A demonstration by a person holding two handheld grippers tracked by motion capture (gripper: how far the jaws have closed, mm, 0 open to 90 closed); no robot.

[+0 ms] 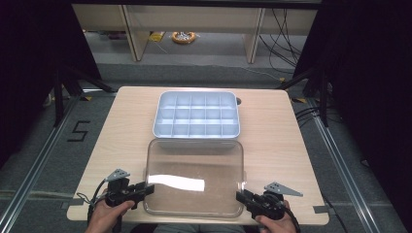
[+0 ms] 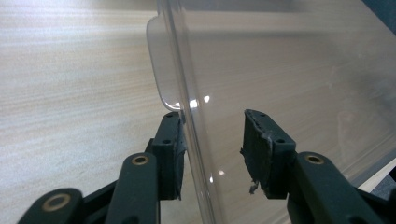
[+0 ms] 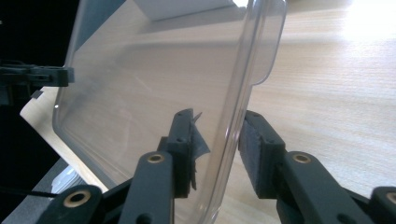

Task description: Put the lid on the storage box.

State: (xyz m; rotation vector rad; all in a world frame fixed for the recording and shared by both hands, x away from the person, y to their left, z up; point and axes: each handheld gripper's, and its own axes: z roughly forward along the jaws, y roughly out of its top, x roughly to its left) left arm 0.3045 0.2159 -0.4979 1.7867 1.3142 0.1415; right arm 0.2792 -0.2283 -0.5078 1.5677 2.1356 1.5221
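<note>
A clear plastic lid (image 1: 194,167) lies on the near half of the wooden table (image 1: 126,126), just in front of a grey compartment tray (image 1: 197,94). My left gripper (image 1: 148,189) is at the lid's near left corner, and in the left gripper view its jaws (image 2: 212,144) straddle the lid's upright rim (image 2: 187,93), shut on it. At the near right corner my right gripper (image 1: 241,196) does the same. In the right gripper view (image 3: 217,149) the lid's edge (image 3: 243,88) runs between the pads. The left gripper (image 3: 37,77) shows beyond the lid there.
The tray sits mid-table with bare wood to its left and right. The table's front edge is just under both hands. Black curtains flank the table, cables trail on the floor at the right, and wooden shelf legs (image 1: 133,34) stand beyond the far edge.
</note>
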